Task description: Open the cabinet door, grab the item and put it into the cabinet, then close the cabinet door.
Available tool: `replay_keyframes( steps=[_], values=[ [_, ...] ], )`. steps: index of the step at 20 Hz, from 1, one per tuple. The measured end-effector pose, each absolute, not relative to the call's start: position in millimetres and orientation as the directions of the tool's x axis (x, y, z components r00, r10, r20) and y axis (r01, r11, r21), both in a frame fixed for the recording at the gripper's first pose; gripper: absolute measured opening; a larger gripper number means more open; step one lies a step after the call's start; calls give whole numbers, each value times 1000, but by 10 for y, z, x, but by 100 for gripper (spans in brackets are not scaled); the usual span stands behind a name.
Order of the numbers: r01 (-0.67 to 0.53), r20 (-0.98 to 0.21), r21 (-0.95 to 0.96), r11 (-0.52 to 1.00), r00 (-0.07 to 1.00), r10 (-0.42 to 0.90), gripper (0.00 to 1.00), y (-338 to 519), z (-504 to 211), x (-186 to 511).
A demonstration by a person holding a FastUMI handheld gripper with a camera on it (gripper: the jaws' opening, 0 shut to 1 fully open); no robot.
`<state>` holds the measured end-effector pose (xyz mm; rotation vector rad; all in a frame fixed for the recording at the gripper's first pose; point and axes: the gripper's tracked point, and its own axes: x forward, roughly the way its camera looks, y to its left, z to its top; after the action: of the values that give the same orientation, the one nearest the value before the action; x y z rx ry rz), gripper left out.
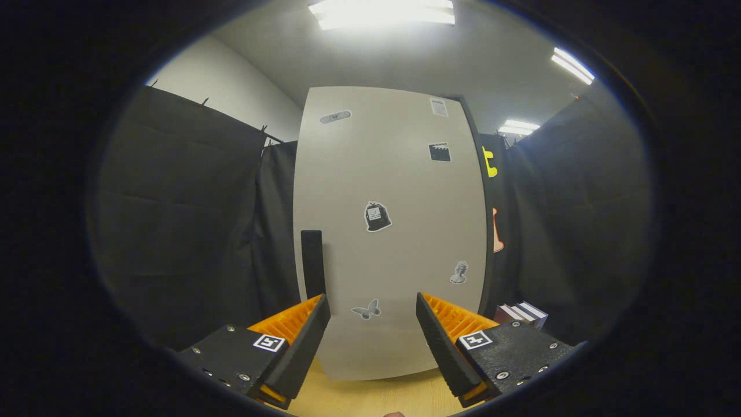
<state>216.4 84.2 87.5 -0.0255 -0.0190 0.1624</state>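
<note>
The gripper point(373, 330) is wide open and holds nothing, facing the closed cabinet door point(393, 231), whose handle point(312, 263) is just beyond its left finger, ready for pulling.

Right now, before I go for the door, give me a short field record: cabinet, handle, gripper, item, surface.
cabinet: tall pale grey cabinet door with small stickers, appears closed, straight ahead of the fingers
handle: black vertical bar handle near the door's left edge, just beyond the left finger
gripper: open, holding nothing
item: stack of books right of the cabinet
surface: light wooden tabletop
</note>
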Motion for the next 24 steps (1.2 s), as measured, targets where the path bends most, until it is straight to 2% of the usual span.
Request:
replay_keyframes(
  steps=[5,11,24],
  values=[
    [-145,36,-25,989,989,146,93,639,858,1587],
    [-78,44,-16,997,996,79,93,317,682,1217],
    [-49,29,8,999,998,49,93,217,478,1139]
  ],
)
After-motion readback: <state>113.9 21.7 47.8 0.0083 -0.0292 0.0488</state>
